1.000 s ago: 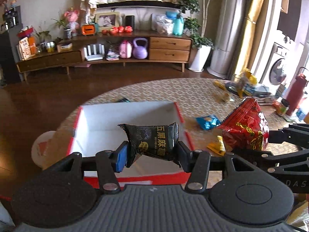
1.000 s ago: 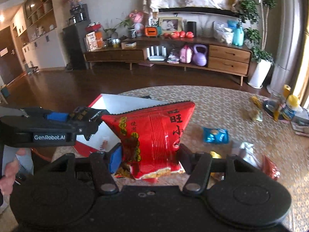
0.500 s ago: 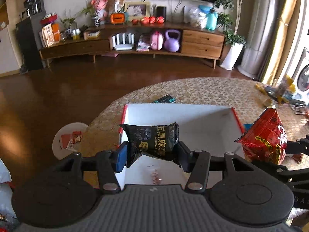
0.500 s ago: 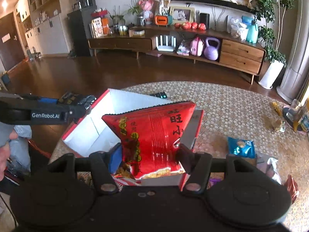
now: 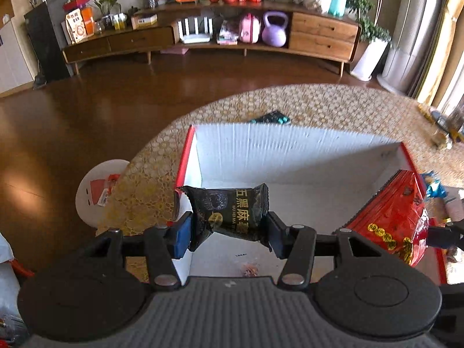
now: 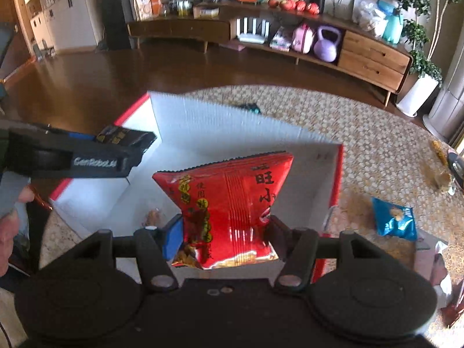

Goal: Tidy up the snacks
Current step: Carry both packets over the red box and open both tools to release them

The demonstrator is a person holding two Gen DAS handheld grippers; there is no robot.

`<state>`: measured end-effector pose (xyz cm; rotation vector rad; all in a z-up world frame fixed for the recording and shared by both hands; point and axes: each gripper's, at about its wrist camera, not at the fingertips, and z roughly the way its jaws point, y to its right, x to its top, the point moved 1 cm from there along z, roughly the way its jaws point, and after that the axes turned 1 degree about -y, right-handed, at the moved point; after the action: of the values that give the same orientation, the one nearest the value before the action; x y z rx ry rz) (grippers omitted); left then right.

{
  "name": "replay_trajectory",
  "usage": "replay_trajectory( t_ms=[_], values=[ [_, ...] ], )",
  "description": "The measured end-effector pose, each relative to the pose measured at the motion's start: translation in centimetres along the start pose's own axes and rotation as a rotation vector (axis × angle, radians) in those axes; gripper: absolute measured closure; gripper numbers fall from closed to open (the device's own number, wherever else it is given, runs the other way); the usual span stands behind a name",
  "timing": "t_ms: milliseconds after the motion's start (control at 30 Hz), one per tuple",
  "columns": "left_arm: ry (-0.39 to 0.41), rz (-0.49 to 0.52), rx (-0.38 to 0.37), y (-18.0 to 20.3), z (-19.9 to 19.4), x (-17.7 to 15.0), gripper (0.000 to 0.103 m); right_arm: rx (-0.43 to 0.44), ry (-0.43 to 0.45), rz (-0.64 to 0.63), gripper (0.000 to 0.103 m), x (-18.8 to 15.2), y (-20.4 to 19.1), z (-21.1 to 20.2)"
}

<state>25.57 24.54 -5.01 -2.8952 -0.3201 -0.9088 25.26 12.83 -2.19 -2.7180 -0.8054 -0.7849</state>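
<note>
My left gripper (image 5: pixel 227 232) is shut on a black snack packet (image 5: pixel 230 211) and holds it above the near left corner of the open white box with red rim (image 5: pixel 290 156). My right gripper (image 6: pixel 224 236) is shut on a red snack bag (image 6: pixel 229 203), held over the box (image 6: pixel 203 133) near its right side. The red bag also shows at the right in the left wrist view (image 5: pixel 397 217). The left gripper with the black packet (image 6: pixel 121 137) shows at the left in the right wrist view. A small wrapped candy (image 5: pixel 249 268) lies on the box floor.
The box stands on a round table with a woven yellow cloth (image 5: pixel 319 101). A blue snack packet (image 6: pixel 394 220) and other wrappers lie on the table right of the box. A dark remote (image 5: pixel 271 117) lies behind the box. A white stool (image 5: pixel 98 191) stands left, on the floor.
Both grippers have moved left and forward with their snacks, from beside the box to over it. The box now fills the middle of both views. Both grips are unchanged.
</note>
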Motion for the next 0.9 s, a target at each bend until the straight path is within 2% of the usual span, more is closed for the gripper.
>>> replay_trajectory(
  t_ms=[200,467,633,833,900],
  values=[
    [-0.068,0.01,0.008,0.2,3.1,-0.2,0.049,0.002,-0.044,-0.016,0.043,-0.1,-0.3,2.5],
    [-0.078,0.142,0.03,2.7,4.4,-0.7,0.049,0.005,-0.083,-0.016,0.043,-0.6,-0.1,4.3],
    [-0.1,0.158,0.022,3.3,5.0,-1.1,0.049,0.001,-0.098,-0.011,0.042,-0.9,-0.1,4.8],
    [-0.116,0.158,0.035,3.6,5.3,-1.5,0.047,0.0,-0.084,-0.012,0.036,-1.1,-0.1,4.3],
    [-0.114,0.153,0.037,3.5,5.1,-1.5,0.045,-0.001,-0.075,-0.011,0.028,-1.2,-0.1,4.0]
  ],
)
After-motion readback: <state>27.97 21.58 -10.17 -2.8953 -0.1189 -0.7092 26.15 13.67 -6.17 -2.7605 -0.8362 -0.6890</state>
